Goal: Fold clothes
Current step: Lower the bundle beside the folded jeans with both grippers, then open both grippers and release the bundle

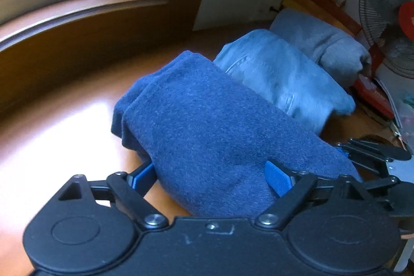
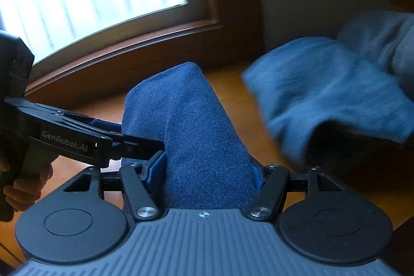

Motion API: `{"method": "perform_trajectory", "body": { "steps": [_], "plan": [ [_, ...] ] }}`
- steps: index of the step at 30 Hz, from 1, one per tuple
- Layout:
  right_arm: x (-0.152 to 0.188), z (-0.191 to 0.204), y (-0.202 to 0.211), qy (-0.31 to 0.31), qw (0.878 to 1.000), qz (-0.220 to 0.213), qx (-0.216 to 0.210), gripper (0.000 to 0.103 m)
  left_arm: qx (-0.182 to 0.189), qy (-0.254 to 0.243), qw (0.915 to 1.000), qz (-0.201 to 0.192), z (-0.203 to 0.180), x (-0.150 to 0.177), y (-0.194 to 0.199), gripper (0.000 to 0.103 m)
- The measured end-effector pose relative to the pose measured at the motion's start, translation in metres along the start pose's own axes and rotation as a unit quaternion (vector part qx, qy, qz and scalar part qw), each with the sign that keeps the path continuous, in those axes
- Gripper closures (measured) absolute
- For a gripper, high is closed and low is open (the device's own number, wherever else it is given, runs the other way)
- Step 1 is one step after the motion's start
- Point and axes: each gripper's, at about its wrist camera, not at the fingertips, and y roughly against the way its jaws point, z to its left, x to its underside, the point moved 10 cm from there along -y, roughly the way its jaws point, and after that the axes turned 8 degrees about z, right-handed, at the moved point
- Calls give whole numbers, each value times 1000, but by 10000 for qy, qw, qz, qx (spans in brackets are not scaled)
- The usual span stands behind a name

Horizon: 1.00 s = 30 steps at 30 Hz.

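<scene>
A folded dark blue garment (image 1: 207,126) fills the span of my left gripper (image 1: 211,173), whose blue pads (image 1: 275,179) press on it from both sides. The same dark blue bundle (image 2: 196,136) sits upright in my right gripper (image 2: 207,168), gripped by the pads (image 2: 156,168) on each side. The bundle hangs just above the wooden surface (image 1: 64,133). The right gripper's fingers (image 1: 372,153) show at the right edge of the left wrist view. In the right wrist view the left gripper (image 2: 77,139) comes in from the left, held by a person's hand (image 2: 28,185).
A folded light blue garment (image 1: 284,79) lies just behind the dark one, and a folded grey one (image 1: 323,43) beyond it. A standing fan (image 1: 390,17) and red clutter (image 1: 372,92) stand at the right. A wooden window frame (image 1: 77,17) runs along the back left.
</scene>
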Motion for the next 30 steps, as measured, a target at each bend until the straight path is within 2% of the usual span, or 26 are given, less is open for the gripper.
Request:
{"method": "perform_trajectory", "body": {
  "steps": [4, 6, 14, 18, 23, 28, 30],
  "plan": [
    [-10, -37, -4, -180, 9998, -71, -80, 36, -47, 67, 10000, -19, -9, -13, -16, 12],
    [-11, -41, -2, -200, 9996, -101, -167, 36, -109, 119, 9999, -23, -8, -14, -18, 4],
    [-16, -42, 4, -398, 9986, -158, -310, 33, -130, 304, 9994, -30, -5, -12, -16, 3],
    [-15, -39, 20, -341, 9987, -347, -146, 33, -290, 209, 9993, -62, -5, -7, -5, 4],
    [-16, -36, 46, -231, 9968, -726, 255, 31, -510, 48, 9987, -31, -9, 3, 12, 4],
    [-3, -25, 63, -427, 9942, -829, 540, 31, -592, -21, 9982, 95, -10, 22, 28, 4],
    [5, -17, 67, -474, 9936, -829, 605, 31, -753, 4, 9970, 181, -6, 31, 33, 4]
  ]
}}
